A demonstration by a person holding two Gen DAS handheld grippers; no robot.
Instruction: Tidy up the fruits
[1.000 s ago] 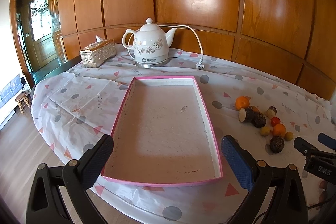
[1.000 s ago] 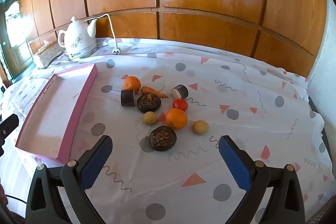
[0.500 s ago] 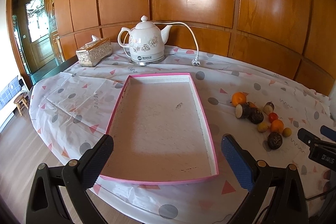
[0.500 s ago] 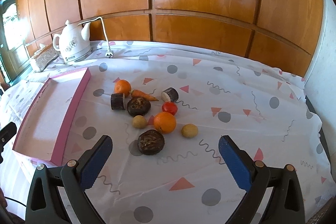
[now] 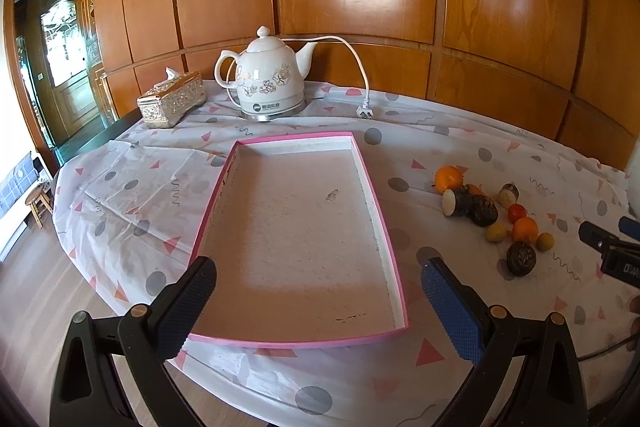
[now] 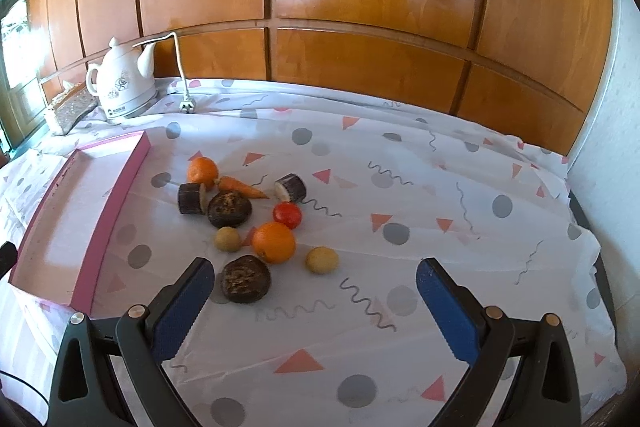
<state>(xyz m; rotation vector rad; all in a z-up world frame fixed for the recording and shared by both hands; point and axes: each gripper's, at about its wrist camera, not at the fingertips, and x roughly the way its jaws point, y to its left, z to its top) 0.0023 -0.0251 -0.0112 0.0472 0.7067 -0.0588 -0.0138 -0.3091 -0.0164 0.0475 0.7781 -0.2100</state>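
Wood-panelled wall behind, table under a white patterned tablecloth (image 6: 400, 187) running to a white wall on the right and dropping off toward bare floor on the left. Pink-rimmed tray (image 5: 382, 223) lying flat on the left half, nothing in it, its near rim close to the table's front edge. White kettle (image 5: 272, 79) and a gold tissue box (image 5: 172, 99) at the back edge, cord and plug trailing beside the tray's far corner. Fruit clustered loosely right of the tray, apart from its rim: an orange (image 6: 202, 170) at the back, a carrot (image 6: 242, 187) just beside it, two dark cut pieces (image 6: 192, 199) (image 6: 291, 187), a dark round fruit (image 6: 230, 209), a red tomato (image 6: 287, 215), a second orange (image 6: 274, 242), two small yellow fruits (image 6: 227, 239) (image 6: 321, 259), and another dark round fruit (image 6: 245, 279) nearest the front. Wide bare cloth to the right of the cluster. Left gripper (image 5: 318, 301) hovering over the tray's near end, fingers spread wide, holding nothing. Right gripper (image 6: 314, 305) likewise spread and unloaded, poised before the nearest dark fruit, left pad (image 6: 182, 311) just beside it.
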